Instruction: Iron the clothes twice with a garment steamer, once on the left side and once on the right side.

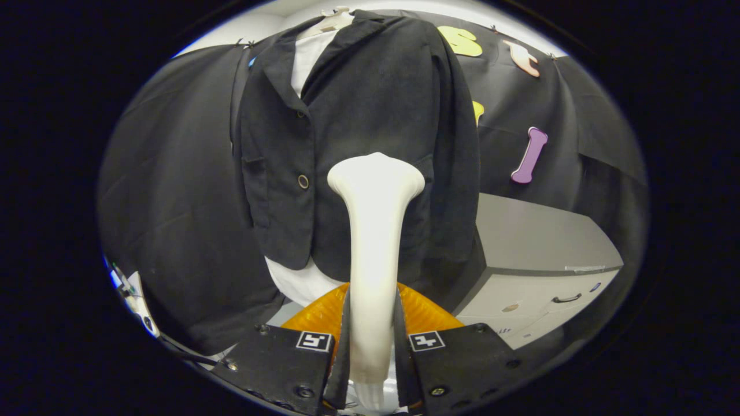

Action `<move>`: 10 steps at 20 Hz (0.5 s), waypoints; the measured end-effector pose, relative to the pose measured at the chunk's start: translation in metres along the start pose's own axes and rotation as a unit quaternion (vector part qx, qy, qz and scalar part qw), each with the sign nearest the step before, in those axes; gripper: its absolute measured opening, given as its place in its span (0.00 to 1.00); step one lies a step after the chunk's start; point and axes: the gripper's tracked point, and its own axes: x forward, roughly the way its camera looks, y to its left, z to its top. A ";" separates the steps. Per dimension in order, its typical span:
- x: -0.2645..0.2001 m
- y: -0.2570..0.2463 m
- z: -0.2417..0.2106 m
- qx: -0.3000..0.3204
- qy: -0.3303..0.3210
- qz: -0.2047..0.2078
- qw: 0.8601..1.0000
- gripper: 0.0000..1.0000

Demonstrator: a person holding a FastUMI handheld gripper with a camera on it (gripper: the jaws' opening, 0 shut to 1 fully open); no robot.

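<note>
Gripper [373, 346] fingers clamped white garment steamer [374, 231] handle; flared head stood against black jacket [358, 144] front w/ button. Orange piece behind handle partly hidden, unclear.

No readable words, brand names or numbers appear anywhere in the scene. The only signs are two square black-and-white coded markers [315, 340], one on each side of the gripper [373, 370], low in the frame; they carry block patterns, not letters. On the grey cabinet [537, 254] at the lower right, a pale strip label [584, 268] along the top edge and small marks on the drawer fronts are too small to read.
</note>
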 end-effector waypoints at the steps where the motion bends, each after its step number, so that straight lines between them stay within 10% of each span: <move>1: -0.001 0.001 -0.004 0.001 0.006 0.001 1.000 0.35; 10: 0.008 0.006 -0.049 0.001 0.058 0.007 0.998 0.35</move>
